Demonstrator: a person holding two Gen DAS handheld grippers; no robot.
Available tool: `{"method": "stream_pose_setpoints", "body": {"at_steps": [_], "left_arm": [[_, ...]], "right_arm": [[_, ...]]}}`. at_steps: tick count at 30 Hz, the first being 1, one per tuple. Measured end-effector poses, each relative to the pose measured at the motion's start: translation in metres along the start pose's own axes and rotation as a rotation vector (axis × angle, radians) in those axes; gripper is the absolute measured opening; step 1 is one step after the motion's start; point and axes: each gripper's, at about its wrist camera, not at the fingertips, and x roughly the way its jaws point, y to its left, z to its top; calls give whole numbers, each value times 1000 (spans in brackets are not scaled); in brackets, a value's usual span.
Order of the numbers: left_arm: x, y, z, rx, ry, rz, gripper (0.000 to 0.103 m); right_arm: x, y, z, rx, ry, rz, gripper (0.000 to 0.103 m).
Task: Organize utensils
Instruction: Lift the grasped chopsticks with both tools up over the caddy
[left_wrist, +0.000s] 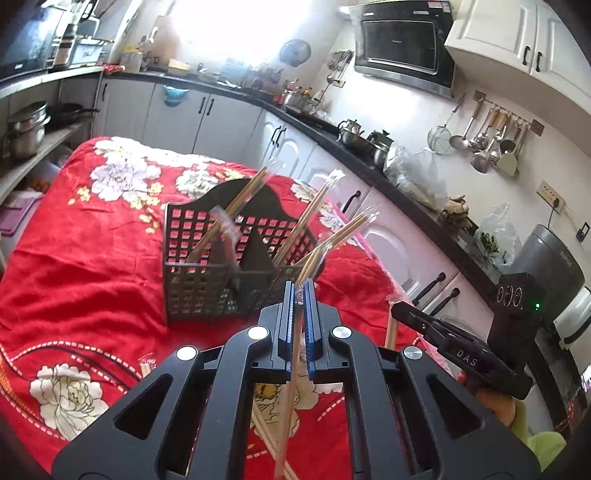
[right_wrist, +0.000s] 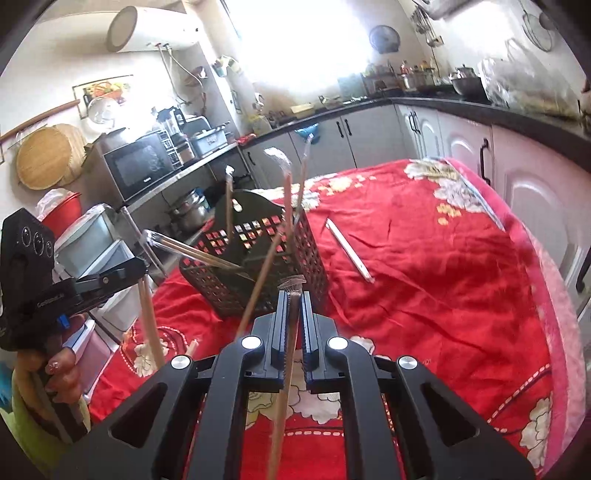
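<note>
A black lattice utensil basket (left_wrist: 207, 273) stands on the red floral cloth (left_wrist: 74, 258), with several plastic-wrapped chopstick pairs (left_wrist: 314, 210) leaning out of it. My left gripper (left_wrist: 300, 291) is shut on a wrapped chopstick pair (left_wrist: 286, 398), just in front of the basket's near right corner. My right gripper (right_wrist: 294, 295) is shut on another wrapped chopstick pair (right_wrist: 282, 398), close to the basket (right_wrist: 255, 258). The right gripper shows in the left wrist view (left_wrist: 402, 310), the left gripper in the right wrist view (right_wrist: 136, 266).
One wrapped chopstick pair (right_wrist: 349, 249) lies on the cloth right of the basket. More chopsticks (left_wrist: 146, 367) lie near the left gripper. Kitchen counter and cabinets (left_wrist: 332, 155) run behind and along the right. A shelf with pots (left_wrist: 26, 129) is at left.
</note>
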Motion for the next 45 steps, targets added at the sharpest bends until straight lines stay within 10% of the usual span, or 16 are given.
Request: {"method": "stream_pose_setpoints", "body": {"at_steps": [45], "left_arm": [[-54, -43, 96, 116, -246, -36, 2]], "right_arm": [[-43, 95, 97, -202, -265, 169, 6]]}}
